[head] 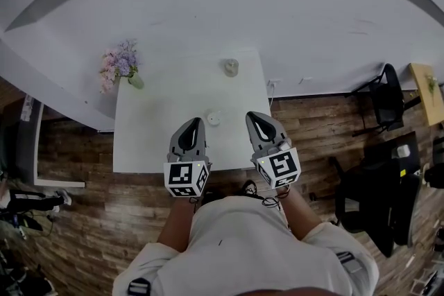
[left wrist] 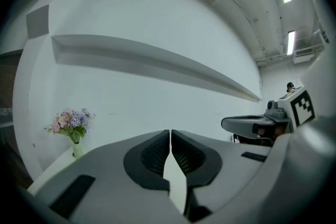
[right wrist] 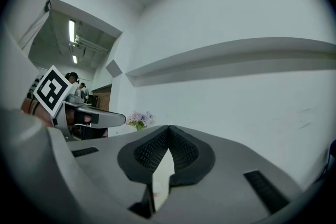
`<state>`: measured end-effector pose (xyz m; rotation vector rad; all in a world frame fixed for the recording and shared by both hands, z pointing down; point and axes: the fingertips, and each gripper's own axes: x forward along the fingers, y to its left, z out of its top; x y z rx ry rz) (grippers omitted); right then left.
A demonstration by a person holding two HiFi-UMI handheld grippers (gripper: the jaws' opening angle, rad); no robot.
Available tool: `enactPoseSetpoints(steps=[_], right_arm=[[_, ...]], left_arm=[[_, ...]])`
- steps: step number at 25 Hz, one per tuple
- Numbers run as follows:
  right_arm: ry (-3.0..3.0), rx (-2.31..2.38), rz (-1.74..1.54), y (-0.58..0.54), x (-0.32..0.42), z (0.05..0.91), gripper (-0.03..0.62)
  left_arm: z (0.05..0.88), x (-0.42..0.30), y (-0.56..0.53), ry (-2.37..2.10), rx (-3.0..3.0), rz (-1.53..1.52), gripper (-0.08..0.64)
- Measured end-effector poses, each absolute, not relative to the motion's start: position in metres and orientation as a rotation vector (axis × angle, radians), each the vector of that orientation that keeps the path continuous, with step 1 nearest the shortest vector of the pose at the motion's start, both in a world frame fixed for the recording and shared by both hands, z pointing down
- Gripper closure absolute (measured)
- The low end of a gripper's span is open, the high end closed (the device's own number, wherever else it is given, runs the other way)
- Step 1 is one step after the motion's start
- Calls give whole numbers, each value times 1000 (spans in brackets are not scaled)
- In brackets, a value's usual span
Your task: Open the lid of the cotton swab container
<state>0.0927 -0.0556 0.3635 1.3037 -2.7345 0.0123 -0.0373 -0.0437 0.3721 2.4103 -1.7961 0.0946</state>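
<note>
On the white table (head: 156, 142) a small round white container (head: 214, 118) lies near the front, between the tips of my two grippers. A second small, greyish cylindrical pot (head: 231, 67) stands at the table's far edge. I cannot tell which of the two holds the cotton swabs. My left gripper (head: 195, 122) is shut and empty, held above the table's front edge. My right gripper (head: 253, 116) is also shut and empty, beside it. Both point almost level at the white wall, jaws pressed together in the left gripper view (left wrist: 170, 132) and the right gripper view (right wrist: 169, 128). Neither gripper view shows a container.
A vase of pink and purple flowers (head: 119, 66) stands at the table's far left corner, also showing as flowers (left wrist: 72, 124) and flowers (right wrist: 138, 119). Black office chairs (head: 385, 99) and a dark desk (head: 388, 170) stand to the right on wooden floor. A long white ledge (left wrist: 157, 63) runs along the wall.
</note>
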Motion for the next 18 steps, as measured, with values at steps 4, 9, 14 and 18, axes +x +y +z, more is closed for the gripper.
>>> enactPoseSetpoints(steps=[4,9,14,18], right_arm=[[-2728,1300,13,-55,94,367,595],[-2711,1311,26,-54,98,369,595],[-2709,1295,26,-52,96,372,595],[-2702,1305,32,-53,96,373,595]], left_arm=[[375,-38,-42,-1790,2414,113,534],[378,-36,-39,-1785,2409,120,534],[380,-34,-37,-1782,2414,128,534],[381,-36,-38,-1782,2414,139,534]])
